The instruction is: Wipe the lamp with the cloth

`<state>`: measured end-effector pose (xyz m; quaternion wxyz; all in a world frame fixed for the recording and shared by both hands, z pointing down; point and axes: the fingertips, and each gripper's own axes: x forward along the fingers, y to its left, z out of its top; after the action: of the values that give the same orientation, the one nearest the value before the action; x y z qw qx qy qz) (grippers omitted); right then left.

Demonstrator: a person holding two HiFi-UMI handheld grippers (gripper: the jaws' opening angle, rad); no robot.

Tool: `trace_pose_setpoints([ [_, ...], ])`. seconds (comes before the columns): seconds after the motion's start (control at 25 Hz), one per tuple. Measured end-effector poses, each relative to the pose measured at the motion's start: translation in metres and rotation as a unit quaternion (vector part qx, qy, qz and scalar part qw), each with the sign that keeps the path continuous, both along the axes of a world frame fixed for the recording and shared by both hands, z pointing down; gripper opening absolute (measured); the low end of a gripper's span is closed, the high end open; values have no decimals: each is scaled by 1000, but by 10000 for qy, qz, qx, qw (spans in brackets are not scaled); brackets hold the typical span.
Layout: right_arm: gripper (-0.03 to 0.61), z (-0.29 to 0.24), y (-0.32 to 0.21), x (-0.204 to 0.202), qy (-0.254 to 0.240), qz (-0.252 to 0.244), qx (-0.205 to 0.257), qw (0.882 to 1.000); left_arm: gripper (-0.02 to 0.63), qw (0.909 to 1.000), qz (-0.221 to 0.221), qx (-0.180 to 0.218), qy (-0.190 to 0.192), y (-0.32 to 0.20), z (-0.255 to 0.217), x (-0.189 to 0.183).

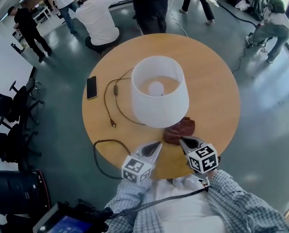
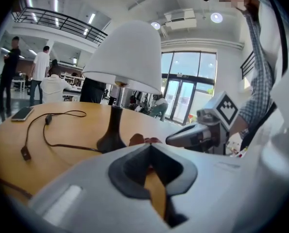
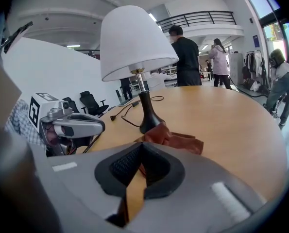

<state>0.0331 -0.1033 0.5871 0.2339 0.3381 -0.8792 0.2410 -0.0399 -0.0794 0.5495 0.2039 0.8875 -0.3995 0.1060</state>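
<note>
Round wooden table point(image 1: 210, 76). The white-shaded lamp point(image 1: 159, 91) stands upright near its middle on a dark base.

The reddish-brown cloth point(image 1: 179, 130) lies crumpled on the tabletop, just beside the base on its near right side.

Left gripper point(image 1: 155, 146): low over the near table edge, jaws pressed together with nothing between them, left of the cloth and apart from it.

Right gripper point(image 1: 185, 141): jaws likewise together and empty, tips at the cloth's near edge.

A black phone point(image 1: 92, 87) lies at the far left. The lamp cord point(image 1: 108, 103) trails between phone and lamp.
</note>
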Motion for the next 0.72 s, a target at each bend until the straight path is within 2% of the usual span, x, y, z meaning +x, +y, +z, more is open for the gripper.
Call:
trace_pose_setpoints([
  [0.16,3,0,2,-3,34,-105,84,9999,5,10000,74,12,-14,-1,0,4],
  [0.72,3,2,6,-7,3,-165,-50,9999,5,9998,162,-96,-16,6,6,9],
])
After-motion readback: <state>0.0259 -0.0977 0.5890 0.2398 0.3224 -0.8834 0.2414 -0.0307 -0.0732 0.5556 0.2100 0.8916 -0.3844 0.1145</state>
